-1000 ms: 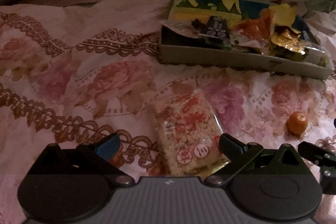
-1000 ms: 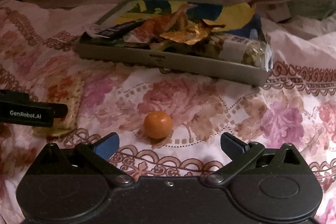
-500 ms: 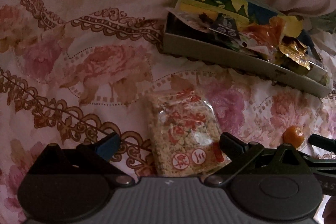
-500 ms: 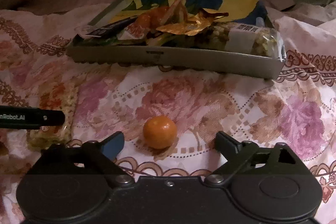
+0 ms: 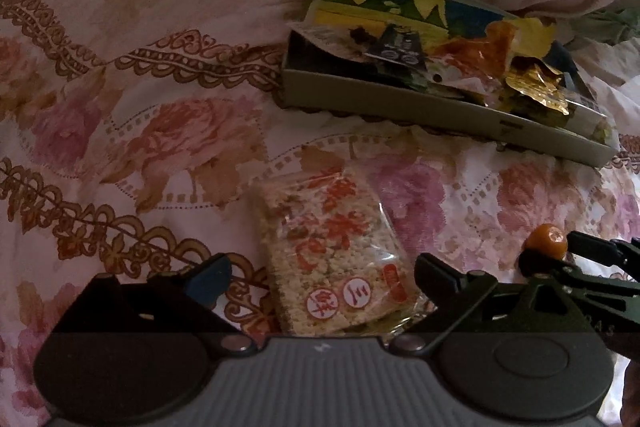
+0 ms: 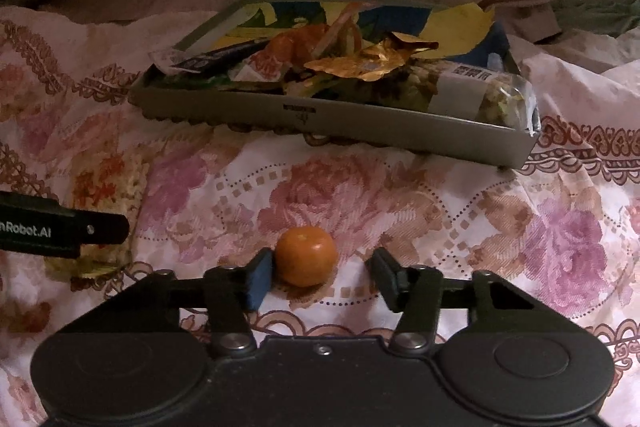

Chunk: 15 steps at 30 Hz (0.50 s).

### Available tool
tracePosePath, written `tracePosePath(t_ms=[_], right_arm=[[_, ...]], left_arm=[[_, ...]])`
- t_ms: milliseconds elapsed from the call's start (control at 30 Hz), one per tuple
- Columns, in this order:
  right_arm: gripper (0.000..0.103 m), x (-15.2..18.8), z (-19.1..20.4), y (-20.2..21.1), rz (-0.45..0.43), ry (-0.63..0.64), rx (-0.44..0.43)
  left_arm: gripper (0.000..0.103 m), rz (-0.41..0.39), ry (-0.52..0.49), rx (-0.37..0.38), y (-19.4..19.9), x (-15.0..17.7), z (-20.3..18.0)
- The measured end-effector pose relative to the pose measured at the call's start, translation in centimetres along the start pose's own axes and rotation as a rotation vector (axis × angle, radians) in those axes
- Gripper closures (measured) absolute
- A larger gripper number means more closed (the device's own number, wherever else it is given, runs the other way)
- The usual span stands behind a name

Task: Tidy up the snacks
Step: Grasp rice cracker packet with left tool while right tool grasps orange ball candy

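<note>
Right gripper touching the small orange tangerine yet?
Cannot tell. In the right wrist view the right gripper straddles the small orange tangerine: blue-padded finger abuts it with no visible gap, other finger clearly apart.

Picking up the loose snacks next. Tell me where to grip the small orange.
Grip the small orange across its widest middle, right gripper coming in low from the near side. It is round and sits between the open fingers, nearer the left one, so centre first.

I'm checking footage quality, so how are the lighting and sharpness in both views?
Left wrist view: dim and warm-tinted, black fisheye corners, rice-cracker packet fairly sharp. Right wrist view: equally dim, tangerine crisp, snack tray slightly soft, edges bowed by the lens.
</note>
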State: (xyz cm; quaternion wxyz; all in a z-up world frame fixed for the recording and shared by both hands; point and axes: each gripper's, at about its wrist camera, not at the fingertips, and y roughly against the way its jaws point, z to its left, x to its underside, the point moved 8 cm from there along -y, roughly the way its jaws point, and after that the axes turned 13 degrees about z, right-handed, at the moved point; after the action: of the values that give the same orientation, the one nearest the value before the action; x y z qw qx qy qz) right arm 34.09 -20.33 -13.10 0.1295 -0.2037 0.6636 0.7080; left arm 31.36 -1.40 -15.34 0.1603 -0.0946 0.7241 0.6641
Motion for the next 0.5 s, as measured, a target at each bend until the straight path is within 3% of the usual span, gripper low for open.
tracePosePath(t_ms=[100, 200, 333, 500], right_arm=[[0.066, -0.1, 0.2, 0.1, -0.008, 0.009, -0.015], [0.067, 0.0, 0.6, 0.2, -0.011, 0.030, -0.010], [0.067, 0.1, 1.2, 0.2, -0.012, 0.045, -0.029], [0.067, 0.2, 2.0, 0.3, -0.009, 0.060, -0.050]], left_arm=[[0.004, -0.001, -0.004, 0.000, 0.0, -0.1, 0.0], [0.005, 0.001, -0.006, 0.005, -0.1, 0.0, -0.1], [0.017, -0.011, -0.031, 0.022, 0.1, 0.1, -0.5], [0.021, -0.025, -0.044, 0.020, 0.3, 0.1, -0.9]])
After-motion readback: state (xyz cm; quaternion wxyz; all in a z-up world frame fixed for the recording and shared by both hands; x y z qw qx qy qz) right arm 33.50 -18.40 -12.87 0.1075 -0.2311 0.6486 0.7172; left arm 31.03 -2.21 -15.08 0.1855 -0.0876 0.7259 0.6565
